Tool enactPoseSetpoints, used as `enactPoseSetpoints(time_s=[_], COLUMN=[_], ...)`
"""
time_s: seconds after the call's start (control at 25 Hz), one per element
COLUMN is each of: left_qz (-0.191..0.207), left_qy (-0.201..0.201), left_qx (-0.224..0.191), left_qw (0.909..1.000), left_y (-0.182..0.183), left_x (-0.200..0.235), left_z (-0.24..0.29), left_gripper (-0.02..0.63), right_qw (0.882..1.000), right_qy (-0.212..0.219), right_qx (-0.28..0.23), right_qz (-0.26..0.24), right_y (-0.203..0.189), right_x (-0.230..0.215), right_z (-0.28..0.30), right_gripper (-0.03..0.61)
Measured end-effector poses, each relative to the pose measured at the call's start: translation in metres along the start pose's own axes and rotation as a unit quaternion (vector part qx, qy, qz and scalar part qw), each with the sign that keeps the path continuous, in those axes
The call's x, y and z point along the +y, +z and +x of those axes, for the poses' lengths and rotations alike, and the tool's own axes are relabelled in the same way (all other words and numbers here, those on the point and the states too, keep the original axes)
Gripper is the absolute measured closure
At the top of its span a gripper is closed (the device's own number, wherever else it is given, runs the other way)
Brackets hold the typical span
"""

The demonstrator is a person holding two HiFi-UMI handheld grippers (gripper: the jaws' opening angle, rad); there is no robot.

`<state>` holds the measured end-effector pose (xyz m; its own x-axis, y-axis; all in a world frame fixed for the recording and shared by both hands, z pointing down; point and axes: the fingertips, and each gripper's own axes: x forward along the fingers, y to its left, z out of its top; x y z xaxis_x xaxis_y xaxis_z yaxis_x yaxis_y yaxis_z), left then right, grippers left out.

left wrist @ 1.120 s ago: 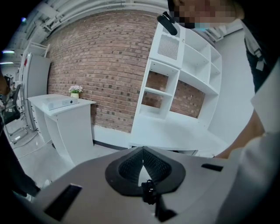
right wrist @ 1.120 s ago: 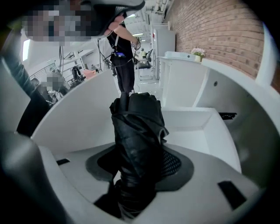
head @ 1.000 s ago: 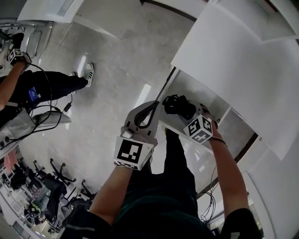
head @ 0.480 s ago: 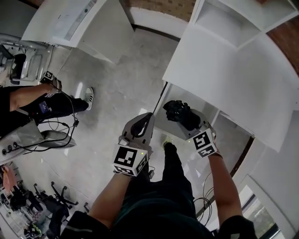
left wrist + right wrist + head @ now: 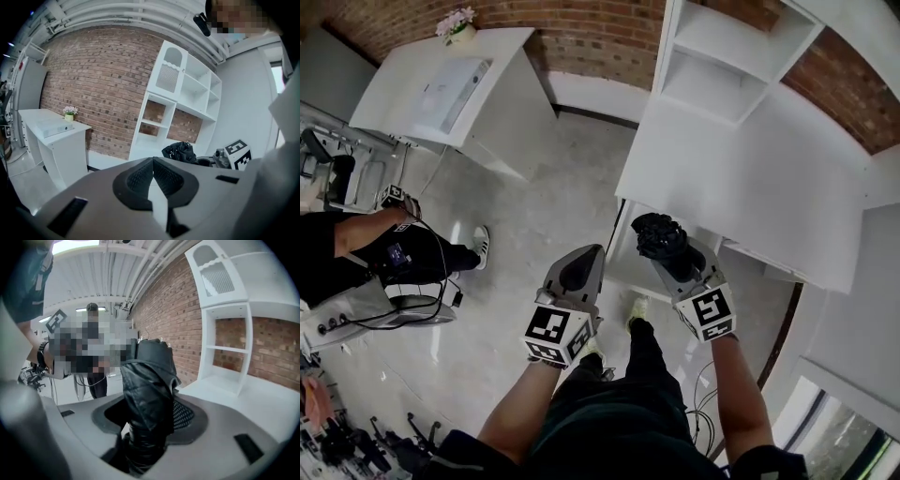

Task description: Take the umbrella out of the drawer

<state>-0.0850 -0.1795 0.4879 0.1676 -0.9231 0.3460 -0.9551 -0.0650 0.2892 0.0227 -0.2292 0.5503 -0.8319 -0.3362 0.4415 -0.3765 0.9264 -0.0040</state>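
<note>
**Head view:** the grey left gripper [image 5: 577,270], jaws pressed together and empty, hangs just off the front edge of the white cabinet [image 5: 741,169]. The grey right gripper [image 5: 667,251] holds the black folded fabric umbrella [image 5: 659,234] over that edge.

**Left gripper view:** its pads meet.

**Right gripper view:** its jaws pinch the umbrella's bundled canopy.

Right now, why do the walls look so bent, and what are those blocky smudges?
Head view: the wide lens bows the edges of the white cabinet, and the glossy floor shows pale reflections. Left gripper view: the brick wall curves, and the corners go black. Right gripper view: the umbrella looms close; blocky patches were added to hide faces.
</note>
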Motion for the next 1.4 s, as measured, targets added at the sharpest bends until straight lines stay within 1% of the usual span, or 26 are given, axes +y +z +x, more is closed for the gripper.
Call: enactPoseSetpoints(time_s=[0.32,0.44,0.6,0.72,0.88,1.04,1.4], left_qz=[-0.001,-0.001,0.003,0.013,0.016,0.028,0.041], left_qy=[-0.019,-0.026,-0.021,-0.017,-0.006,-0.007,-0.008], left_qx=[-0.017,-0.032,-0.049,-0.068,-0.078,-0.092,-0.115], left_qw=[0.9997,0.9992,0.9986,0.9975,0.9968,0.9953,0.9924], left_y=[0.039,0.058,0.081,0.103,0.122,0.145,0.177], left_x=[-0.012,-0.013,-0.015,-0.015,-0.018,-0.018,-0.013], left_z=[-0.032,-0.039,-0.059,-0.071,-0.096,-0.109,-0.137], left_gripper=[0.607,0.607,0.607,0.607,0.607,0.607,0.607], right_qw=[0.997,0.993,0.99,0.986,0.981,0.973,0.958], right_qy=[-0.05,-0.069,-0.083,-0.097,-0.108,-0.124,-0.143], right_qx=[-0.063,-0.088,-0.113,-0.139,-0.163,-0.196,-0.247], right_qz=[0.018,0.021,0.024,0.013,0.01,0.005,0.007], right_y=[0.064,0.087,0.113,0.135,0.161,0.195,0.251], right_x=[0.015,0.015,0.024,0.027,0.038,0.039,0.043], right_z=[-0.039,-0.049,-0.068,-0.084,-0.111,-0.129,-0.161], right_gripper=[0.362,0.362,0.362,0.361,0.36,0.36,0.359])
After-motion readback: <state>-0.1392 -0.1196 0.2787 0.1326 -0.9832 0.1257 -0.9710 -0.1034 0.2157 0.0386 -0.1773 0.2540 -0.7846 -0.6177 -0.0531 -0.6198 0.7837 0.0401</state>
